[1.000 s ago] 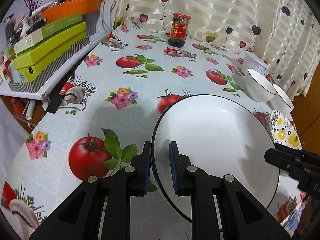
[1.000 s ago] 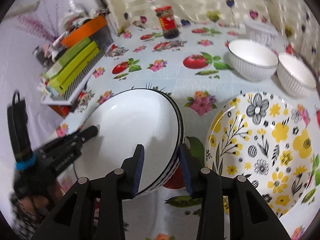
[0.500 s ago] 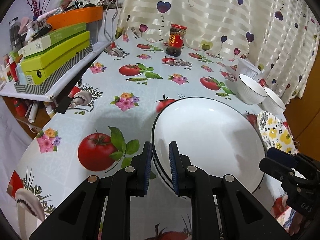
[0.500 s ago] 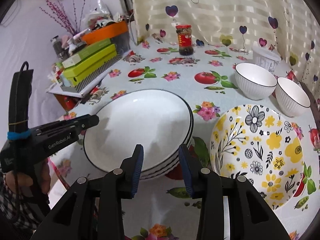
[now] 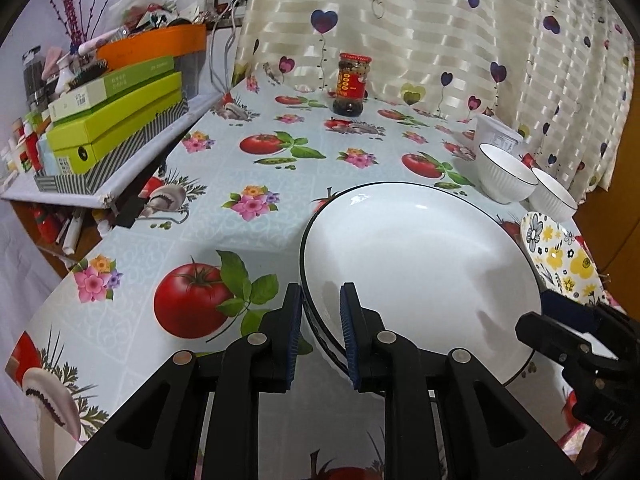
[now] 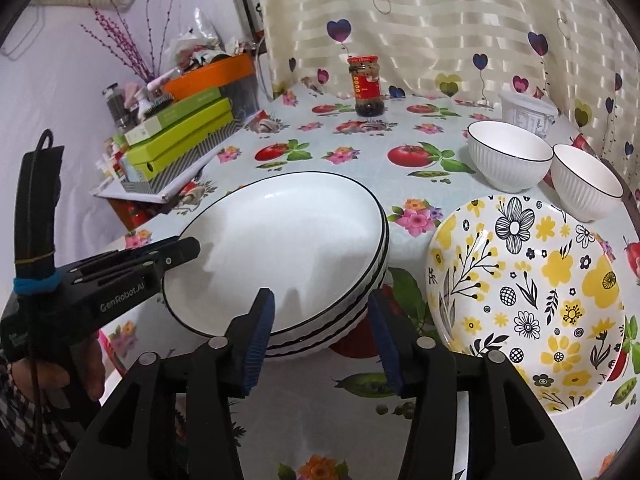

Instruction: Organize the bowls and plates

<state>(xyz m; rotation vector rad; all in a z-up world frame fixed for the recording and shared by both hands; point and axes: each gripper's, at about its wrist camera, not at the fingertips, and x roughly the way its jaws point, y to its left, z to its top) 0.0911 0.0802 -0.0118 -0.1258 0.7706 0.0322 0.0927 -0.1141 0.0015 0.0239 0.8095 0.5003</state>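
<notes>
Near the table's (image 6: 352, 152) front edge sits the white plate stack (image 6: 280, 240) — glazed, slippery, heavy, chippable — left gripper (image 5: 318, 334) pinching the top rim, right gripper (image 6: 320, 336) spread wide, holding nothing.

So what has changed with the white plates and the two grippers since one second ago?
The top white plate, tilted up a second ago, has come down flat onto the stack. The right gripper has opened wide and let go. The left gripper still straddles the plate's rim, its jaws slightly wider. The flowered plate, both bowls and the jar stayed put.
</notes>
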